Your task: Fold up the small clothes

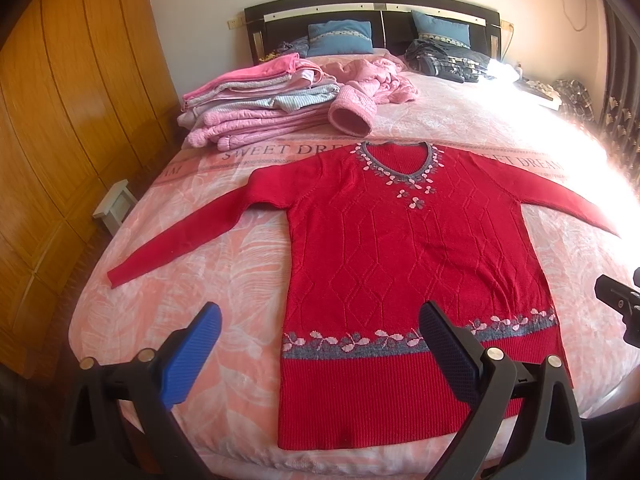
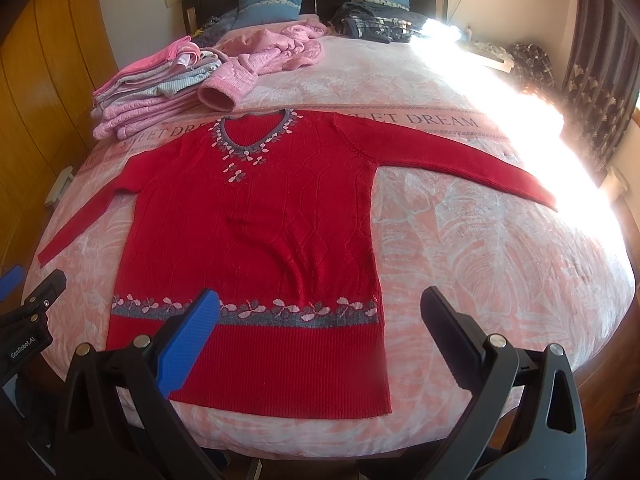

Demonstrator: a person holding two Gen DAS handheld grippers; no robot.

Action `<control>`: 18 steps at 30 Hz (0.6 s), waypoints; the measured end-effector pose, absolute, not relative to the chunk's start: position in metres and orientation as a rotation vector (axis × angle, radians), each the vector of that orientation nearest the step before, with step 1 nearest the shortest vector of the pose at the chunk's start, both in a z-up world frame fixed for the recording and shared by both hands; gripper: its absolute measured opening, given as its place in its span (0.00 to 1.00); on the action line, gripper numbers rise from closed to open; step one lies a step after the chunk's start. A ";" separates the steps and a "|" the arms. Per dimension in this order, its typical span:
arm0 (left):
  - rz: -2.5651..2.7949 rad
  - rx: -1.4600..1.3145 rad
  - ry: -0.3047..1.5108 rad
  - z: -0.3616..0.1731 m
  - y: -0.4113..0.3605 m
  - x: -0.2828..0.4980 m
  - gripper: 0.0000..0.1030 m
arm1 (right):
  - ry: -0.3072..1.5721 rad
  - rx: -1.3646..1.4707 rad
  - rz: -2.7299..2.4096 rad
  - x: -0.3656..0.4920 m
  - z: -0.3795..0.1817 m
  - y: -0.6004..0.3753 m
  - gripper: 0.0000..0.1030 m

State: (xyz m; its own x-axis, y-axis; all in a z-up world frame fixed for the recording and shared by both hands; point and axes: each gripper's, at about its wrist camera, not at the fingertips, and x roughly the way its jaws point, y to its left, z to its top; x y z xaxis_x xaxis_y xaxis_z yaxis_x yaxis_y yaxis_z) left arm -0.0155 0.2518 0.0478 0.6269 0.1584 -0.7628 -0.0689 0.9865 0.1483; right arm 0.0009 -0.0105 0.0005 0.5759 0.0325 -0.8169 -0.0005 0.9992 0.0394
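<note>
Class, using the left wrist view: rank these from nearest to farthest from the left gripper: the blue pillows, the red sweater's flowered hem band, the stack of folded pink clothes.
1. Flowered hem band of the red sweater: right beside the left gripper, by its fingertips.
2. Stack of folded pink clothes: mid-bed, on the left.
3. Blue pillows: against the headboard, at the far end.

Bed with pink leaf-print cover filling the middle, dark headboard at 12 o'clock, two blue pillows, wooden wardrobe at 9 o'clock, pale wall, harsh sunlight at 3 o'clock
</note>
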 end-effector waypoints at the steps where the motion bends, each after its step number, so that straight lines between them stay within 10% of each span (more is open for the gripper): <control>1: 0.131 0.109 0.884 0.048 0.252 -0.016 0.96 | 0.957 0.037 0.019 0.001 0.001 -0.011 0.97; 18: 0.131 0.108 0.883 0.048 0.252 -0.016 0.96 | 0.952 0.039 0.017 0.001 0.001 -0.013 0.97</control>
